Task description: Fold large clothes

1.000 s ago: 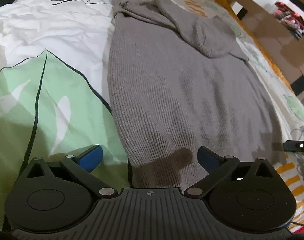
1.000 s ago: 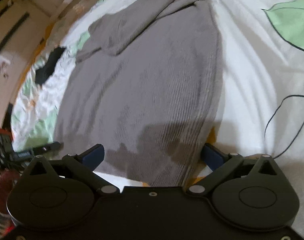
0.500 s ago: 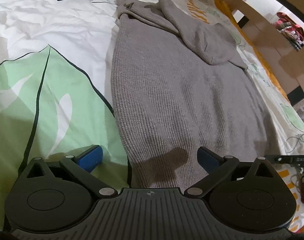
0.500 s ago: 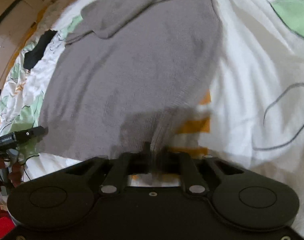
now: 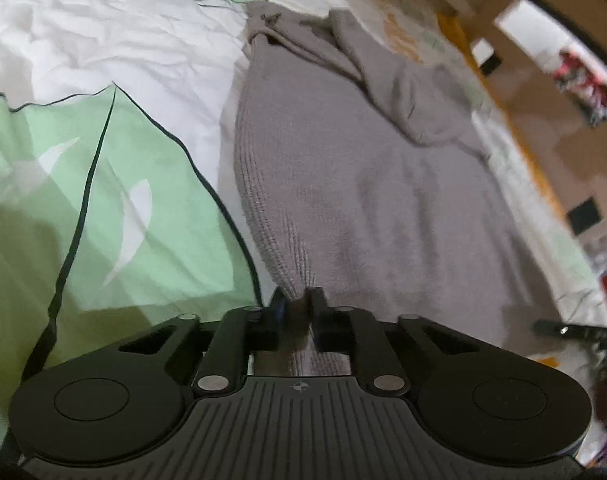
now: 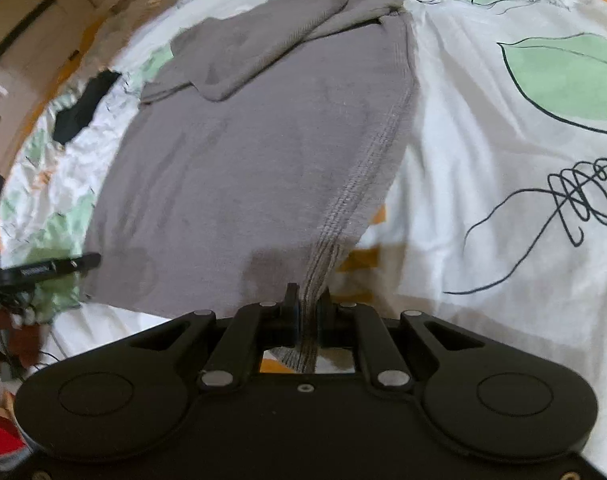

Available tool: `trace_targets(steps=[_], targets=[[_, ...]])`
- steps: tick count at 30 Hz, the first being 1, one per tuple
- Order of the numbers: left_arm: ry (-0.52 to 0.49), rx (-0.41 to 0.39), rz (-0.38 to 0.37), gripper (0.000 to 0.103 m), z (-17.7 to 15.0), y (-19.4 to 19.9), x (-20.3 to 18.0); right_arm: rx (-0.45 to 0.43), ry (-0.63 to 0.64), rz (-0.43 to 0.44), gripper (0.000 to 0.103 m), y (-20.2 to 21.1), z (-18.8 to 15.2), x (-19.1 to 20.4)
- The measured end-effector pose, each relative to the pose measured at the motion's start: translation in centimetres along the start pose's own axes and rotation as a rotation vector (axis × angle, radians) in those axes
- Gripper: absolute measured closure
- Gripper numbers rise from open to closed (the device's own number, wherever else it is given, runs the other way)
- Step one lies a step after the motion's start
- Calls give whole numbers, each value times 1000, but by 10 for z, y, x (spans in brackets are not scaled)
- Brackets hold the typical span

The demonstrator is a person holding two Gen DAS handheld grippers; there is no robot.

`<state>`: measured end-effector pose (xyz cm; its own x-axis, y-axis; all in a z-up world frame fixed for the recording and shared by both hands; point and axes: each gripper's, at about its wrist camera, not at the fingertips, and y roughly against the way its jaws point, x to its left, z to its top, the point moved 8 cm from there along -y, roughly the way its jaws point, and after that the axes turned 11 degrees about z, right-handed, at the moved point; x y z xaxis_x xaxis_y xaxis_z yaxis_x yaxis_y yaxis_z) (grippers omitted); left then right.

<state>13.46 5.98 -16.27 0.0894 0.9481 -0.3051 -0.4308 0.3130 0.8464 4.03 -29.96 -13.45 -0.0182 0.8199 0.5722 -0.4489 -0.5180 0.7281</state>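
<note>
A large grey knit sweater lies flat on a bed, its sleeves folded across the far end. It also shows in the right wrist view. My left gripper is shut on the sweater's near hem at its left corner. My right gripper is shut on the near hem at its right corner and lifts that edge a little off the bed.
The bed cover is white with green leaf shapes and dark line drawings. A black garment lies at the far left of the bed. A black device sits by the sweater's left hem. Wooden furniture stands beyond the bed.
Both grippers were open over the hem one second ago. The right one shut on the hem first, then the left one shut on it. The hem corners are lifted slightly.
</note>
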Motion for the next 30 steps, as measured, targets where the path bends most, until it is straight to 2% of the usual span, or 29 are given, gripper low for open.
trace_targets(steps=[7,16,24,30], targets=[[77,-124,-108,95,31,24,-11,-170,-65,177,88,28,23,5],[162,-290,-154,95,113,45,-17,-406,-78,282,88,48,94,12],[185,-398,-173,95,200,35,-40,-532,-123,299,88,48,175,0],[166,-416,-154,95,242,2,-47,-581,-136,244,88,27,235,-18]])
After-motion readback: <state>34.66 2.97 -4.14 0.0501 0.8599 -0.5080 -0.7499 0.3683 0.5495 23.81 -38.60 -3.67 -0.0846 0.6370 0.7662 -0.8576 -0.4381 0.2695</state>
